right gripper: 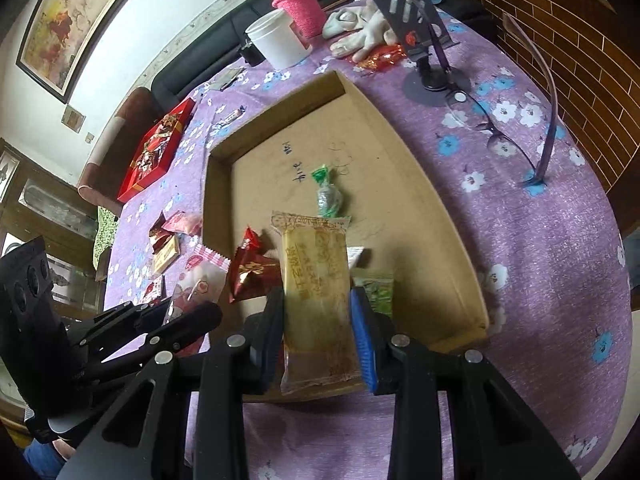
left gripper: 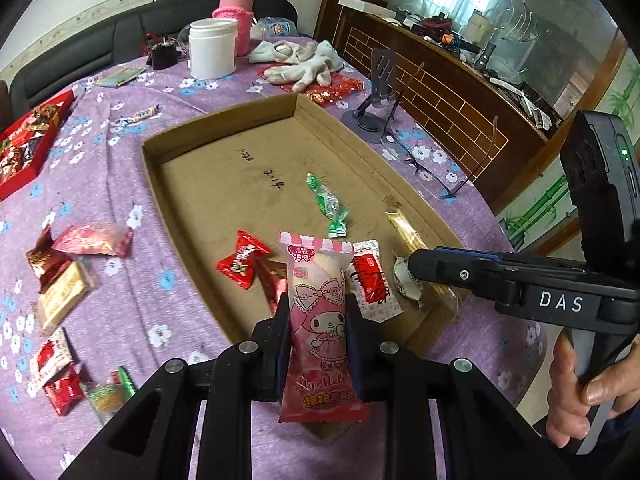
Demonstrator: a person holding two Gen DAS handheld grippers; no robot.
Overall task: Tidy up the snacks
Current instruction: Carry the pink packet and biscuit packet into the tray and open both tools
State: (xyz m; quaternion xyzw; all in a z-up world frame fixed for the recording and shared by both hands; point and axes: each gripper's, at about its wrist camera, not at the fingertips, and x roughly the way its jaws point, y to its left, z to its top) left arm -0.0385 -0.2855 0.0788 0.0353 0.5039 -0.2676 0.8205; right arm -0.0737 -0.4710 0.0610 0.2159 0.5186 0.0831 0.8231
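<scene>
**Pink and yellow snack packs held over cardboard tray**

Pink wrapper with a cartoon rabbit: the left gripper (left gripper: 317, 320) is clamped on this pink snack pack (left gripper: 320, 320), its fingers pressing both long sides, the pack standing upright above the near end of the cardboard tray (left gripper: 224, 176). The right gripper (right gripper: 318, 320) is likewise closed on a yellow snack pack (right gripper: 316, 292), held lengthwise between one black pad and one blue pad over the same near edge.

Only the left wrist view shows the person's hand (left gripper: 592, 392) wrapped round the right gripper's handle, and a white-and-red sachet (left gripper: 370, 280) lying on the tray floor just right of the pink pack, a red candy (left gripper: 242, 258) to its left. It also takes in loose snacks (left gripper: 68, 280) scattered on the purple floral tablecloth (left gripper: 120, 184) left of the tray.

Only the right wrist view shows a green packet (right gripper: 378, 286) just beside the blue pad, a dark red foil packet (right gripper: 250, 268) at the tray's near left, and a framed painting (right gripper: 76, 20) on the wall.

Both views catch the green twist-wrapped candy (left gripper: 328, 204) mid-tray, a red gift box (right gripper: 158, 148) of sweets, a white tub (left gripper: 212, 48), gloves (left gripper: 300, 62), a phone stand (right gripper: 424, 44) and spectacles (right gripper: 500, 128).
</scene>
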